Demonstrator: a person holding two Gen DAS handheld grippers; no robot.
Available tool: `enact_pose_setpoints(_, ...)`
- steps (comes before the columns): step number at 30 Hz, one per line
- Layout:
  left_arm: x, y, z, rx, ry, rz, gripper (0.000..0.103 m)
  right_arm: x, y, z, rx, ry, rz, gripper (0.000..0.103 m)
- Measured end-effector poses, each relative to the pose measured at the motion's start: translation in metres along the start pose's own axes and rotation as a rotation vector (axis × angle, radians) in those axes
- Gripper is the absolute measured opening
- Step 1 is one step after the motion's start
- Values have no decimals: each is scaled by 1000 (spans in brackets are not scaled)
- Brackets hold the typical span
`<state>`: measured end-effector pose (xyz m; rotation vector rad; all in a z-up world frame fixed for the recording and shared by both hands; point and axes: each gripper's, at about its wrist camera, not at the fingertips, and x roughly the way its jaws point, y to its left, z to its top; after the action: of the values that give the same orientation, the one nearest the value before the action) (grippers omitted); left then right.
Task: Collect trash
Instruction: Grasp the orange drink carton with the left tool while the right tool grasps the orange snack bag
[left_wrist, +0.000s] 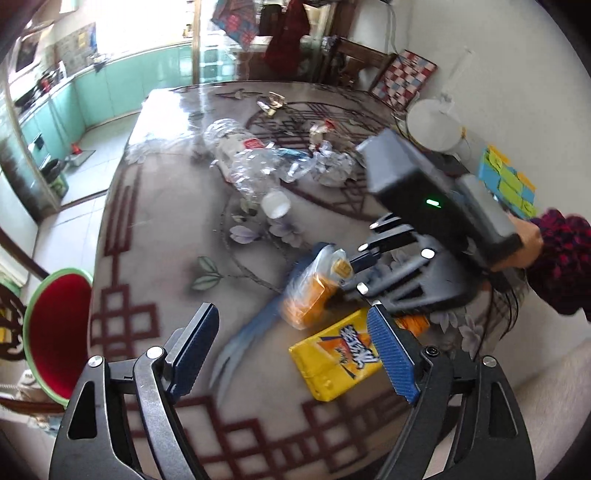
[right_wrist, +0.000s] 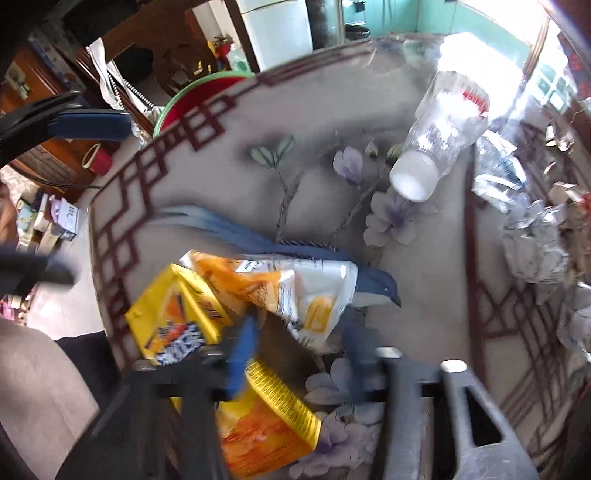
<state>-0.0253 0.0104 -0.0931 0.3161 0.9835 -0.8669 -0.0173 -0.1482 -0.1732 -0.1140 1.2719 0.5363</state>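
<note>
We see our left tool (left_wrist: 291, 347) with its blue pads spread wide and nothing between them, poised over the patterned bench (left_wrist: 166, 229). Just past its right pad lies a yellow packet (left_wrist: 332, 360) flat on the bench. At about one o'clock from that packet our right tool (left_wrist: 349, 267) comes in from the right, held by a hand (left_wrist: 524, 243) in a red checked sleeve (left_wrist: 565, 258), and its jaws are drawn nearly together on an orange and white wrapper (left_wrist: 314, 291). The right wrist view is blurred, yet the same wrapper (right_wrist: 295, 291) shows just beyond the fingers, overlapping the yellow packet (right_wrist: 173, 317) at its eight o'clock, with an orange bag (right_wrist: 266, 417) lower down under the tool. Farther up the bench, towards twelve o'clock, a crushed clear bottle (left_wrist: 247, 162) with a white cap lies on its side, and crumpled foil and scraps (left_wrist: 332, 162) sit at its three o'clock. A red basin with a green rim (left_wrist: 55, 332) stands off the bench edge at nine o'clock.
</note>
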Motion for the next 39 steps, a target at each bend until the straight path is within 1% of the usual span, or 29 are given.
enact_pose_setpoints(2,5,-15,-1,67,25,-9,83,-5,-11,-5,47,-32,5,9)
enact_pose_setpoints(5,16,-41,-2,211,60,-34,83,-28,-37,-20,174,-131,44,9)
enact_pose_setpoints(8,37,-66,-6,379,113,-51,83,-54,-60,-37,261,-212,28,9)
enact_pose_setpoints(11,59,-82,-12,499,176,-64,83,-73,-77,-55,326,-246,20,9)
enact_pose_setpoints(14,77,-89,-16,559,242,-65,83,-81,-85,-71,378,-263,13,9)
enact_pose_setpoints(15,80,-89,-17,562,253,-63,81,-83,-87,-76,397,-269,15,9)
enact_pose_setpoints(16,82,-88,-14,555,253,-61,76,-86,-89,-80,414,-271,19,9)
enact_pose_setpoints(17,81,-87,-12,538,243,-56,69,-87,-91,-83,434,-270,25,9)
enact_pose_setpoints(19,79,-84,-7,479,218,-43,60,-91,-94,-91,474,-272,36,9)
enact_pose_setpoints(21,74,-74,2,376,173,-30,60,-96,-95,-92,504,-291,44,9)
enact_pose_setpoints(25,55,-46,28,111,73,0,59,-105,-88,-89,536,-356,54,9)
enact_pose_setpoints(27,42,-33,38,-5,22,33,59,-111,-86,-82,538,-384,57,9)
enact_pose_setpoints(30,19,-12,49,-144,-59,90,59,-119,-82,-70,521,-404,31,9)
enact_pose_setpoints(32,6,0,51,-219,-91,111,59,-122,-79,-62,508,-414,24,9)
enact_pose_setpoints(33,3,7,52,-240,-102,122,60,-122,-75,-57,503,-418,23,9)
enact_pose_setpoints(36,-9,23,52,-283,-132,170,60,-120,-71,-43,496,-419,28,9)
enact_pose_setpoints(39,-17,41,49,-321,-151,197,60,-119,-67,-33,499,-424,41,9)
